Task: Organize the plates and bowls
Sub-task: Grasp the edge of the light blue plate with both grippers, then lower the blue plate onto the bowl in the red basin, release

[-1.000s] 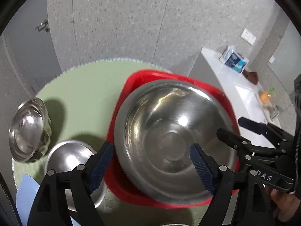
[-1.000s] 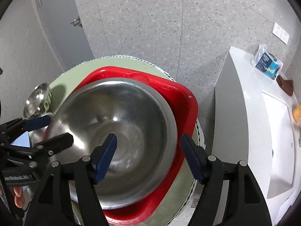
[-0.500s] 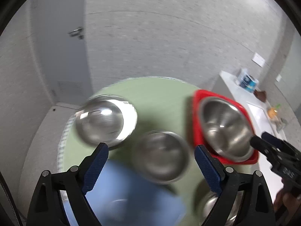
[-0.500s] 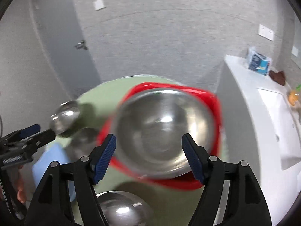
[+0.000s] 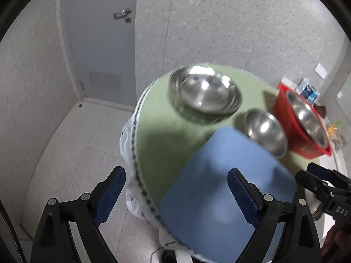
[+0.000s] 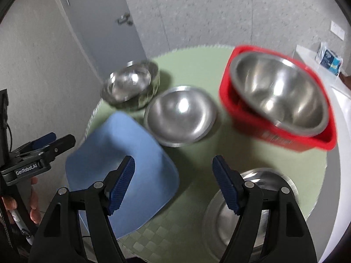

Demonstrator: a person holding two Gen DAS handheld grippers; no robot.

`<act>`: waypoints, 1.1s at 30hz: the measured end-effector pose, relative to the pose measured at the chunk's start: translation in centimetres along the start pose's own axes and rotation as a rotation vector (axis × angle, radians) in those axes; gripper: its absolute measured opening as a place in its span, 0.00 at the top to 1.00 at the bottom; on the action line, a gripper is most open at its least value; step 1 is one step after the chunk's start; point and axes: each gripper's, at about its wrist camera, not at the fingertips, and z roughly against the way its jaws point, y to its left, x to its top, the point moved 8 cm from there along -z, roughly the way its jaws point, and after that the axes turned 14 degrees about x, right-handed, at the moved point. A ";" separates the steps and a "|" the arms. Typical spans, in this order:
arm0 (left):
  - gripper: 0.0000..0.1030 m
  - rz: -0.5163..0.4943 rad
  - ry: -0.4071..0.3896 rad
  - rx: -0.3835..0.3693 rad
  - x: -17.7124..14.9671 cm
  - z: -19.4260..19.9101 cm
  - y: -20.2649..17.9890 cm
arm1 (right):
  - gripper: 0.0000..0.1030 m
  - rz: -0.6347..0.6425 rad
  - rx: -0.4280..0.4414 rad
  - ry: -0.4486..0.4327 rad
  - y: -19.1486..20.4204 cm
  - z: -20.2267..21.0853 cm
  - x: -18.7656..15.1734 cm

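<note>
You have four steel bowls (image 6: 181,116) (image 6: 131,83) (image 6: 278,92) (image 6: 252,208), one red basin (image 6: 285,140), one blue mat (image 6: 122,164) and one round green-covered table (image 6: 241,153) in view.

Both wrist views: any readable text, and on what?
"GenRobot.AI": on the left claw, seen in the right wrist view.
"DAS": partial letters on the right claw, seen in the left wrist view.
Blue-and-white packet on the white counter: print too blurred.
Red basin wall: marking too blurred.
</note>
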 end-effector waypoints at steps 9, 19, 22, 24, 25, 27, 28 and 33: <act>0.48 -0.018 0.108 -0.033 -3.0 -3.5 0.7 | 0.30 0.031 -0.036 0.120 0.3 -4.2 -2.1; 0.79 0.026 0.075 -0.099 -1.5 -2.0 0.5 | 0.67 -0.007 0.112 0.156 0.9 -4.7 -2.2; 0.79 0.041 0.031 -0.099 -0.2 0.1 0.6 | 0.67 0.003 0.147 0.130 1.5 -3.1 -1.5; 0.80 0.053 -0.016 -0.101 1.1 1.8 0.3 | 0.67 0.027 0.166 0.100 2.1 -1.7 -0.5; 0.81 0.054 -0.030 -0.108 1.8 2.5 0.0 | 0.67 0.038 0.175 0.081 2.2 -0.9 0.1; 0.81 0.048 -0.074 -0.118 3.5 4.0 -1.2 | 0.67 0.048 0.196 0.042 1.8 1.0 1.6; 0.81 0.042 -0.088 -0.124 4.2 4.5 -1.9 | 0.67 0.052 0.201 0.020 1.4 2.0 2.3; 0.81 -0.007 -0.125 -0.188 7.5 5.7 -8.0 | 0.67 0.047 0.188 -0.067 -2.2 6.2 5.1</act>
